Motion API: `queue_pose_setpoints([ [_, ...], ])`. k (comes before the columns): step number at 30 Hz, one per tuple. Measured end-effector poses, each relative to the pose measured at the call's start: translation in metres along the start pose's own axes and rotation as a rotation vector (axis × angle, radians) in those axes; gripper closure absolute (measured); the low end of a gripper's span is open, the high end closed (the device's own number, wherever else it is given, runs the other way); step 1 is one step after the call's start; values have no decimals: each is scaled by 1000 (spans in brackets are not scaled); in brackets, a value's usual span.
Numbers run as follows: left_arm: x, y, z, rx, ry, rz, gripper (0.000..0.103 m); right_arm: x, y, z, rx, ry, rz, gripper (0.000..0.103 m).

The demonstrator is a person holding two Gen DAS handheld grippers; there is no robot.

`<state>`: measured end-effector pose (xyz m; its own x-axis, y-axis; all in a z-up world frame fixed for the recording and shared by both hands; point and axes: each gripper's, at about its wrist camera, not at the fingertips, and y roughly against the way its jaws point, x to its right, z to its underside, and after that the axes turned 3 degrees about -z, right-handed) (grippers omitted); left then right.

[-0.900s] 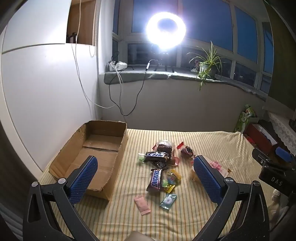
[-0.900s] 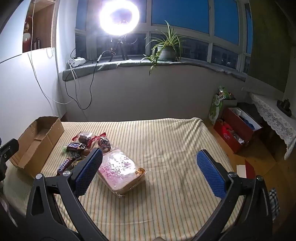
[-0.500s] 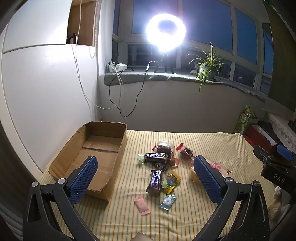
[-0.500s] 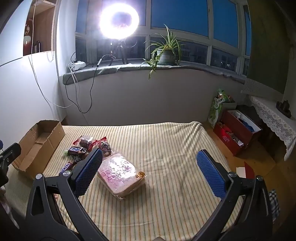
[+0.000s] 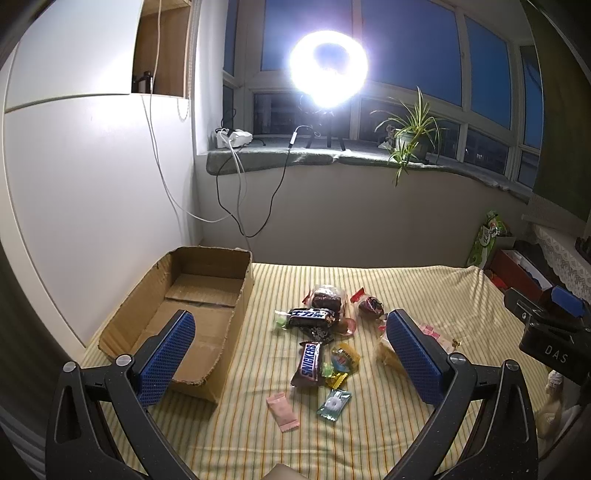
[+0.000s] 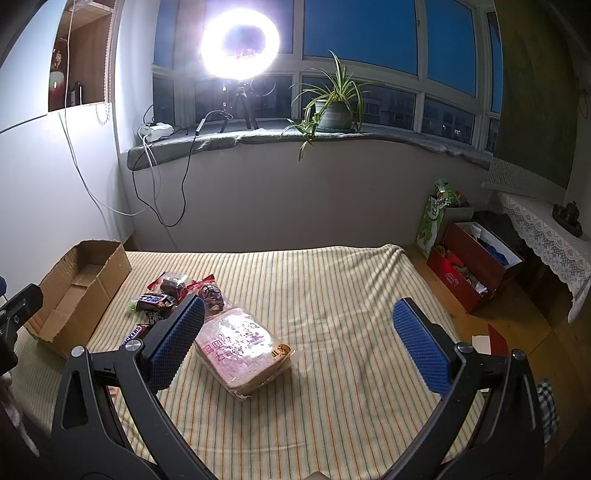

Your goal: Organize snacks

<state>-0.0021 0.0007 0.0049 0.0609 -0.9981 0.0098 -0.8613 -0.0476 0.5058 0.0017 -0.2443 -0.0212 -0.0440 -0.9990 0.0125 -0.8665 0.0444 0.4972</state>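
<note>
Both grippers wide open, empty: left gripper point(image 5: 290, 349), right gripper point(image 6: 303, 341). Crinkly wrapped snacks point(image 5: 321, 328) heaped mid striped bed point(image 6: 332, 280), right of the open cardboard box point(image 5: 207, 291); bagged bread loaf point(image 6: 242, 349) nearer right.

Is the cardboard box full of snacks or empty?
Empty. The left wrist view shows the cardboard box holding only bare cardboard; the Snickers bar and the other snacks lie outside it on the striped blanket.

We see a dim room lit by one ring light point(image 5: 328, 69) on the sill, its glare blown out white against dark blue windows point(image 6: 362, 33). Both fisheye views stay sharp, bowing and darkening at the edges.
</note>
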Motion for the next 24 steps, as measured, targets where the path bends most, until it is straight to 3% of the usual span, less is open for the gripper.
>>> queue_pose_setpoints([
  [24,2,-2,1,-2,0,1,0,-2,0,-1,0,-1,-2,0],
])
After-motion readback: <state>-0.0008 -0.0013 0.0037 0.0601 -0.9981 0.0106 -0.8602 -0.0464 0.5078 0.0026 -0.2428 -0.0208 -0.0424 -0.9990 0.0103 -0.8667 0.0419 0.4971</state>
